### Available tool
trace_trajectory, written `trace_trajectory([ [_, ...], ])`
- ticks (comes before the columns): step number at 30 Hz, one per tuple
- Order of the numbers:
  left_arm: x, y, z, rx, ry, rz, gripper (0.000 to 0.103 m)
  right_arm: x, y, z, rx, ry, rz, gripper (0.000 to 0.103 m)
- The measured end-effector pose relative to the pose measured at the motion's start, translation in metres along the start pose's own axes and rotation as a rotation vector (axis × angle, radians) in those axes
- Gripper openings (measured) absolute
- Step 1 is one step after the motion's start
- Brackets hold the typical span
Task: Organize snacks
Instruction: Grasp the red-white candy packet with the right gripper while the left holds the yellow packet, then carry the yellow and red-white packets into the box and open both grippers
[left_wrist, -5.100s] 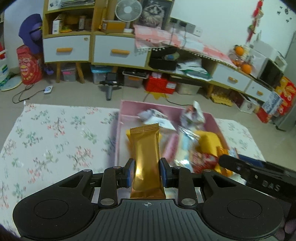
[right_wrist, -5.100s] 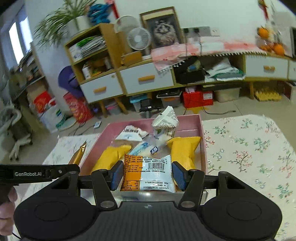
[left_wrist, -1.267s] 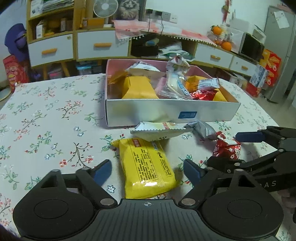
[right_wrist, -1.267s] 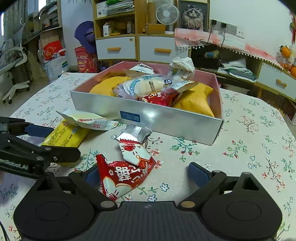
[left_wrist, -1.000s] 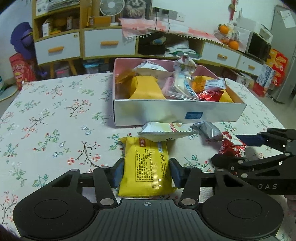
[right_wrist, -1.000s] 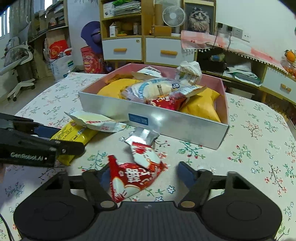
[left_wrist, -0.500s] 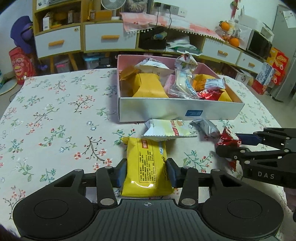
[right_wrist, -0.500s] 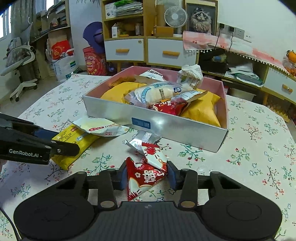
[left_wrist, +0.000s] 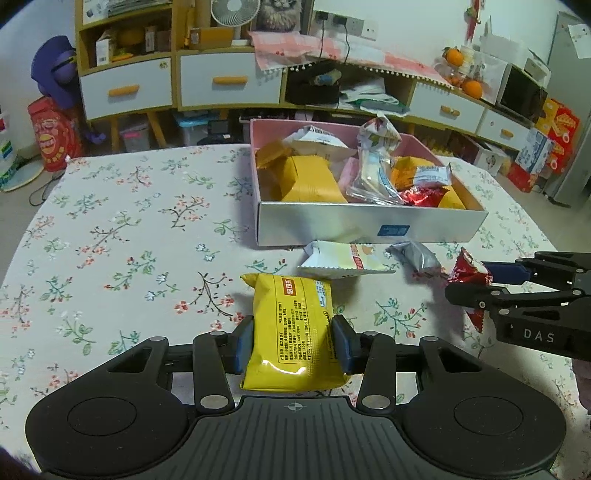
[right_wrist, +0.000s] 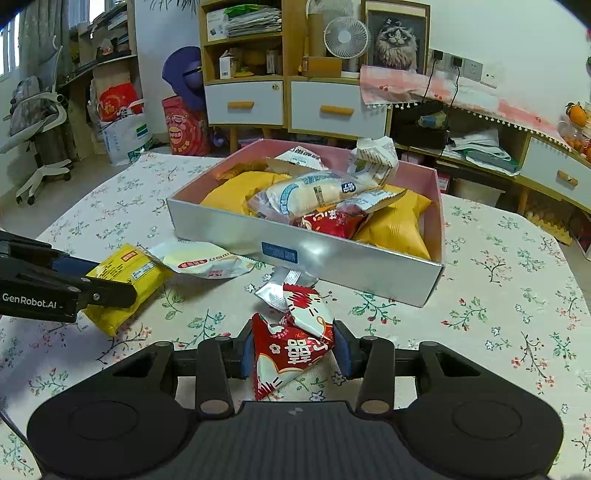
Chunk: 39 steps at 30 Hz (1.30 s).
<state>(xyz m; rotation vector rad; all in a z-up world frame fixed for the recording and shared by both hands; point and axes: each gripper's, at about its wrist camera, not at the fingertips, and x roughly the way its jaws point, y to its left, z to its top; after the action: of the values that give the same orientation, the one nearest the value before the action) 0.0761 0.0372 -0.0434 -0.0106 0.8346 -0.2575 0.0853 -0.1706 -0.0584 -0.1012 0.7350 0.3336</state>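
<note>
My left gripper is shut on a yellow snack packet, its pads pressing both long sides just above the floral tablecloth. My right gripper is shut on a red snack packet with white characters. In the left wrist view the red snack packet shows at the right edge in the right gripper's fingers. A silver box with a pink inside stands ahead, holding several snacks. In front of it lie a white packet and a small silver packet.
The floral tablecloth spreads wide to the left of the box. Beyond the table stand wooden cabinets with white drawers, a fan and an office chair at far left. A person's hand shows at the right edge of the left wrist view.
Both grippers closed on their packets: the left on the yellow packet, the right on the red one. Both packets have been raised a little off the cloth.
</note>
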Motion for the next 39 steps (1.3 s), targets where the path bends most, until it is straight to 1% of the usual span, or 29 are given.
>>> trace_trajectory([
  [9,-0.013,0.01,0.0,-0.013,0.015,0.017,0.041,-0.009,0.001,0.004,0.009,-0.016,-0.013,0.011],
  [14,-0.017,0.023,-0.002,-0.058,0.043,0.047,0.041,-0.012,0.001,0.006,0.014,-0.01,-0.026,0.011],
  [21,-0.024,0.036,0.006,-0.115,0.028,0.061,0.041,-0.016,-0.002,0.015,0.056,-0.028,-0.037,0.011],
  [29,-0.023,0.031,0.026,-0.165,-0.024,0.013,0.041,-0.014,-0.009,0.03,0.121,-0.065,-0.042,0.011],
  [35,-0.016,0.018,0.042,-0.214,-0.047,-0.034,0.041,-0.012,-0.014,0.039,0.183,-0.086,-0.055,0.011],
  [39,-0.009,0.004,0.05,-0.23,-0.063,-0.071,0.041,-0.012,-0.019,0.049,0.229,-0.117,-0.045,0.011],
])
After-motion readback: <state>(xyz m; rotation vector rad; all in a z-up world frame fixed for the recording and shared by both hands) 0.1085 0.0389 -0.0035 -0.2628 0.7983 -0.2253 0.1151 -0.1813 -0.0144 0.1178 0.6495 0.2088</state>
